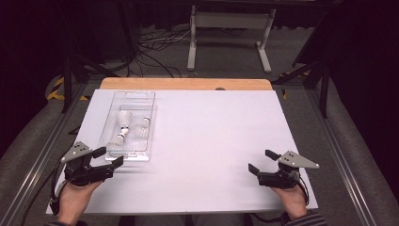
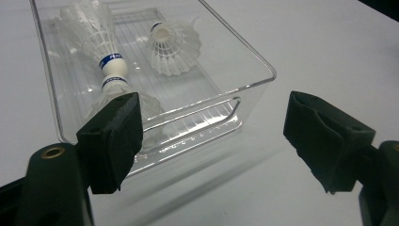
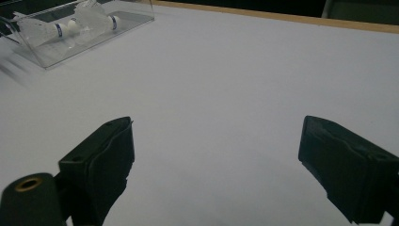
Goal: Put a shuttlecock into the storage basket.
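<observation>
Both the left gripper [image 1: 111, 157] and right gripper [image 1: 262, 161] gape wide, empty, the left just beside the clear tray [image 1: 149, 123].

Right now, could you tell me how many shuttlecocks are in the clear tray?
3. One shuttlecock lies at the tray's far left, a second beside it toward the right wall, and a third at the near end of the clear tray, closest to the left gripper.

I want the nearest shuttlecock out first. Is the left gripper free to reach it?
Probably yes. The left gripper is open at the clear tray's near end; the tray has no lid, so only its near wall stands before the nearest shuttlecock.
</observation>
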Demonstrator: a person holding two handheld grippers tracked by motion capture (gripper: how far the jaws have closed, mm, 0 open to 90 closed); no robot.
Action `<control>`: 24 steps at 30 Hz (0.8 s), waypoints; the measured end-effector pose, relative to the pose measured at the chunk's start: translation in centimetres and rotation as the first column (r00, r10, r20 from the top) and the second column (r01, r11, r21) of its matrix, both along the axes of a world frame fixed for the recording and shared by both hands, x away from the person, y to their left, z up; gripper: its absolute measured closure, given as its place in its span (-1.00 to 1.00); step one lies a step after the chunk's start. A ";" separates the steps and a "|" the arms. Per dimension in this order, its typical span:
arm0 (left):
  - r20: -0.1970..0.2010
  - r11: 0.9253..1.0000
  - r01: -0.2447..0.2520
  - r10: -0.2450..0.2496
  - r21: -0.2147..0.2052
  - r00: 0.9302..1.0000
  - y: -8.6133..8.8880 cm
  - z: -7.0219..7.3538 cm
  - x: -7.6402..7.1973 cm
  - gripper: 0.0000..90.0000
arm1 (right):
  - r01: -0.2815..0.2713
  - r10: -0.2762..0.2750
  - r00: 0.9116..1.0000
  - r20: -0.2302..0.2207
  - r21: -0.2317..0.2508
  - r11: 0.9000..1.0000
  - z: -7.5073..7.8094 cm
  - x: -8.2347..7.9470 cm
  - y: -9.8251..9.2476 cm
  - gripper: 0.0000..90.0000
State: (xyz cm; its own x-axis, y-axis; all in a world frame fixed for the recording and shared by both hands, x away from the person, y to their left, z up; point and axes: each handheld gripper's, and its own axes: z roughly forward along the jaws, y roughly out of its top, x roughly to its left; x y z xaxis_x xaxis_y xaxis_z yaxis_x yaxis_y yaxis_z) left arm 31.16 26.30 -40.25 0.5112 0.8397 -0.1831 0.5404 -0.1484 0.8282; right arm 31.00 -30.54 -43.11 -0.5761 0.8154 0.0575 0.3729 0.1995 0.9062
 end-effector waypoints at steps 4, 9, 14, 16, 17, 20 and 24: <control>0.000 1.000 -0.001 0.001 -0.009 1.000 -0.1 -0.2 -0.1 -0.53 | 0.000 0.000 1.000 0.000 0.000 1.000 0.0 0.0 0.0 -0.74; -0.003 1.000 0.003 -0.003 -0.001 1.000 -0.1 -0.5 -0.2 -0.53 | -0.001 0.001 1.000 -0.001 0.001 1.000 0.0 0.0 0.0 -0.74; 0.003 1.000 0.000 0.000 -0.002 1.000 -0.2 -0.8 -0.4 -0.53 | -0.001 0.001 1.000 -0.001 0.001 1.000 0.0 0.0 0.0 -0.74; 0.002 1.000 0.000 0.000 -0.007 1.000 -0.2 -0.9 -0.4 -0.53 | 0.000 0.000 1.000 -0.001 0.002 1.000 0.0 0.0 0.0 -0.74; 0.005 1.000 -0.001 0.001 -0.007 1.000 -0.2 -1.0 -0.5 -0.53 | -0.001 0.001 1.000 0.000 0.003 1.000 0.0 0.0 0.0 -0.74; 0.008 1.000 -0.006 0.006 -0.002 1.000 -0.2 -1.2 -0.6 -0.53 | -0.001 0.001 1.000 -0.001 0.004 1.000 0.0 0.0 0.0 -0.74; 0.010 1.000 0.000 0.000 0.004 1.000 -0.2 -1.4 -0.7 -0.53 | -0.001 0.001 1.000 -0.001 0.004 1.000 0.0 0.0 0.0 -0.74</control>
State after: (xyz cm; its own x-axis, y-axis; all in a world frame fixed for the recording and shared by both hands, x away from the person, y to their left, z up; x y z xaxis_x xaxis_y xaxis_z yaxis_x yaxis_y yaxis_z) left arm 30.41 26.06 -41.61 0.5129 0.8404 -0.1748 0.5317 -0.1512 0.8333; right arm 30.99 -30.56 -43.12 -0.5768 0.8145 0.0614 0.3739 0.1965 0.9064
